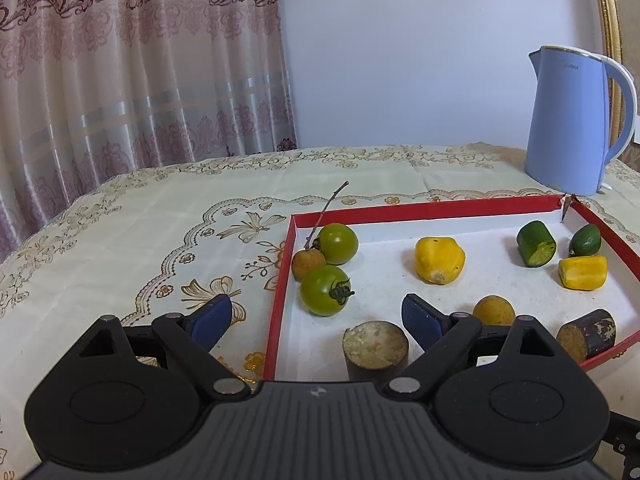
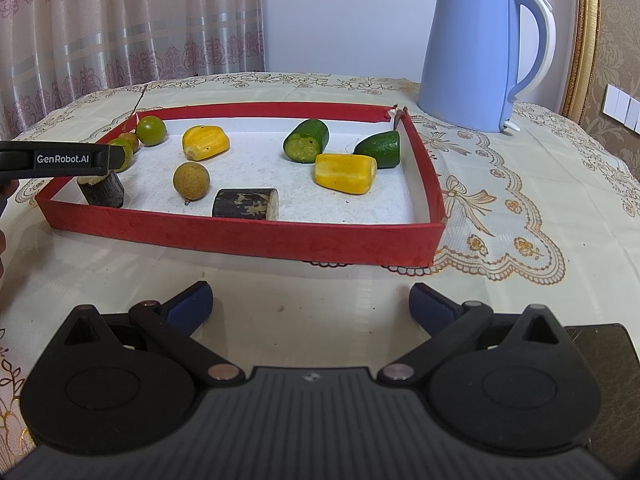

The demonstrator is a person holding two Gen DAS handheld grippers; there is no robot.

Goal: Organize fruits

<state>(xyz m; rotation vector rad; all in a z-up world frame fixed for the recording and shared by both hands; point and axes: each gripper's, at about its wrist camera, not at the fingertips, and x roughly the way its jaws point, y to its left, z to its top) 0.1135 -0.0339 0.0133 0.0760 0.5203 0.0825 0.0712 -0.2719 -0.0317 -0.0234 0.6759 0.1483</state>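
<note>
Ten fruit pieces lie loosely paired inside your red tray (image 2: 256, 236), both grippers (image 1: 316, 316) (image 2: 310, 300) gaping empty, so sorting could be starting or finished; nearest your left, at one o'clock, stands a brown stub (image 1: 376, 346).

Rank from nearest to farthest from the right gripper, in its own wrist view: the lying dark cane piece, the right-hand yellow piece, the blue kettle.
1. Lying dark cane piece, against the tray's near wall.
2. Right-hand yellow piece, mid-tray, right side.
3. Blue kettle, beyond the tray, far right.
</note>
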